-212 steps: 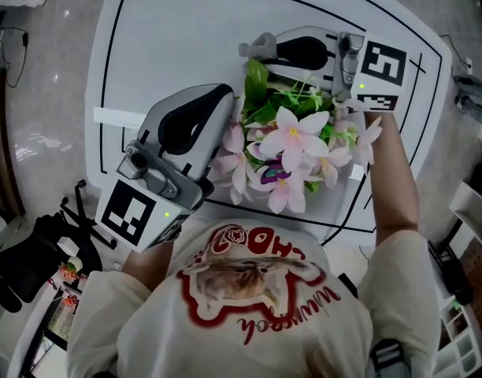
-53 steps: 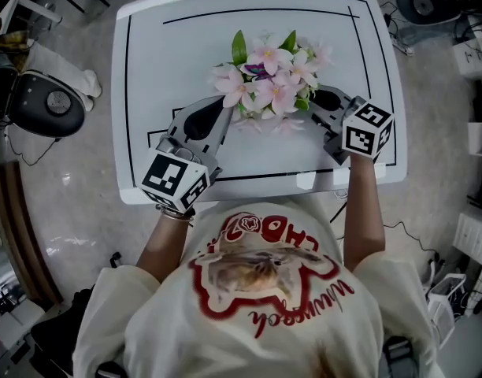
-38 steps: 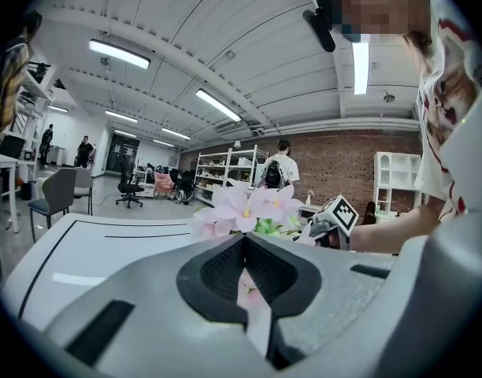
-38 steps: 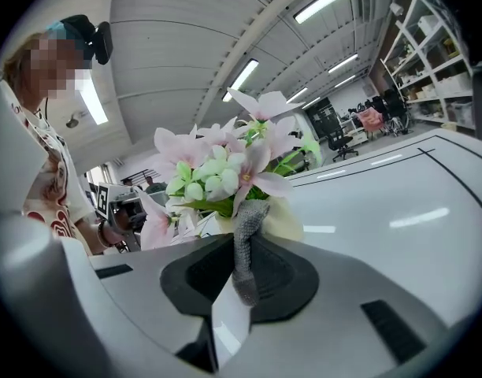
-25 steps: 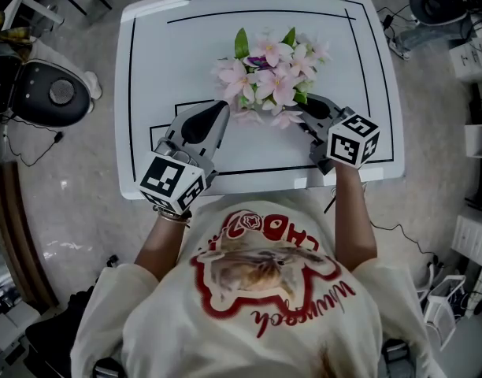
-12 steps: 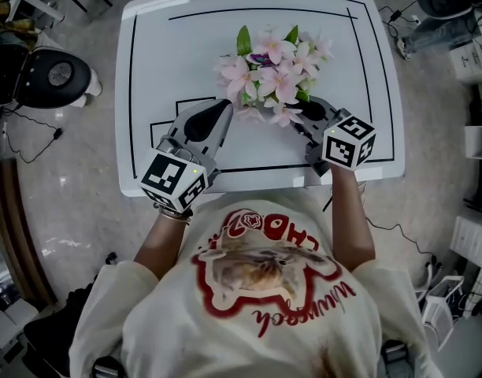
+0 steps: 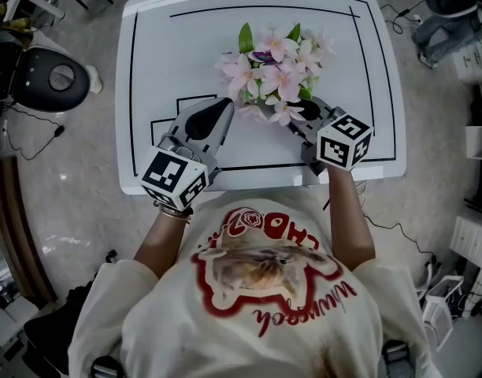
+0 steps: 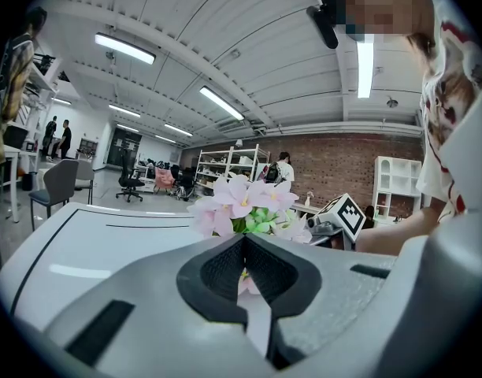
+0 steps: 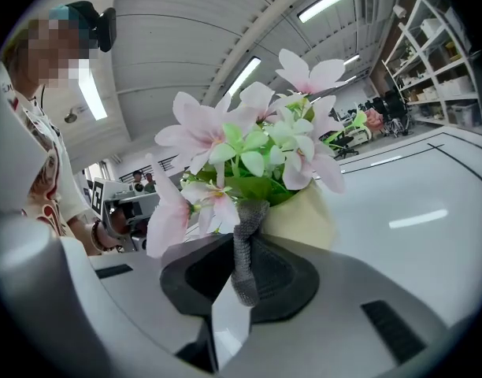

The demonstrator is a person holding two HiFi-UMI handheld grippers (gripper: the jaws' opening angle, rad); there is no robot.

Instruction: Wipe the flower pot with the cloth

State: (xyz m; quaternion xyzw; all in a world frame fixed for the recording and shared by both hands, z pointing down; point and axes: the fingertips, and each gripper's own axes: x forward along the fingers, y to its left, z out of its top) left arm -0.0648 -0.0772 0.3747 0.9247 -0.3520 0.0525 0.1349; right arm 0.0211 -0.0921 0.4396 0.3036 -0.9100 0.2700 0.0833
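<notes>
A cream flower pot full of pink flowers stands on the white table, right of centre. My right gripper is at the pot's near right side, shut on a strip of grey cloth that pokes up between its jaws, just in front of the pot wall. Whether the cloth touches the pot I cannot tell. My left gripper rests at the pot's near left, shut with nothing in it, and points at the flowers. From above, the blooms hide the pot.
Black outline marks run around the table top. The table's near edge lies just behind both grippers. A round stool base stands on the floor to the left and white shelving to the right. People and shelves are far off.
The head view has pulled far back since the oldest frame. Over the last second my right gripper edged slightly left, nearer the pot. My left gripper stayed put.
</notes>
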